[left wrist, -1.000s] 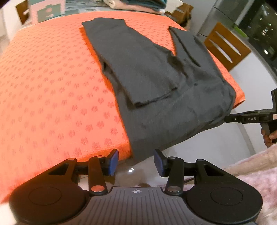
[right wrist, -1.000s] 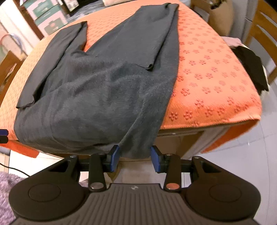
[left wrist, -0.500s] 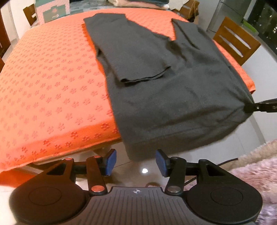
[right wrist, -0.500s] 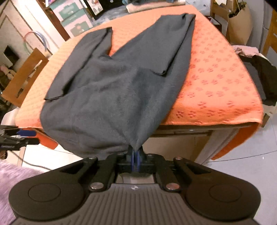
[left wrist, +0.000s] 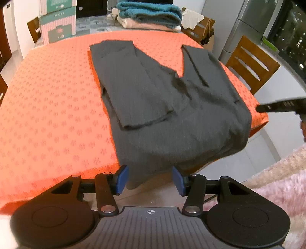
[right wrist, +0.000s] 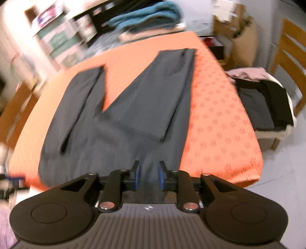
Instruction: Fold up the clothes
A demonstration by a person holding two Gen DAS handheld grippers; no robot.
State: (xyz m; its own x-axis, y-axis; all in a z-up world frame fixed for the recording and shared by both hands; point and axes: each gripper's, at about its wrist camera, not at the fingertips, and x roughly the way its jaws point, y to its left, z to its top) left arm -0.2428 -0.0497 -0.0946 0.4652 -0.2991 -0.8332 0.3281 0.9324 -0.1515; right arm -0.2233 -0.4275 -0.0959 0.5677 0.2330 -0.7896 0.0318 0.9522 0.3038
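Note:
A dark grey sweater (left wrist: 172,107) lies flat on the orange tablecloth (left wrist: 47,107), one sleeve folded over its body, its hem draped over the near edge. My left gripper (left wrist: 150,180) stands open below that edge, and a hem corner hangs between its blue pads (left wrist: 121,179) without being pressed. In the blurred right wrist view the sweater (right wrist: 133,118) runs down to my right gripper (right wrist: 149,177). Its jaws are opening, and grey cloth sits in the narrow gap between the pads (right wrist: 136,177). The right gripper (left wrist: 277,107) also shows as a black bar beside the sweater's far corner.
Folded teal and beige clothes (left wrist: 149,15) are stacked at the table's far end, beside cardboard boxes (left wrist: 57,24). A wooden chair (left wrist: 250,63) stands at one side. Dark clothes (right wrist: 264,103) are piled on another chair. A pink fluffy fabric (left wrist: 277,182) lies low to the right.
The right gripper shut on the sweater's hem, rose with it, and now its pads have parted a little. The left gripper rose and stayed open under the hem.

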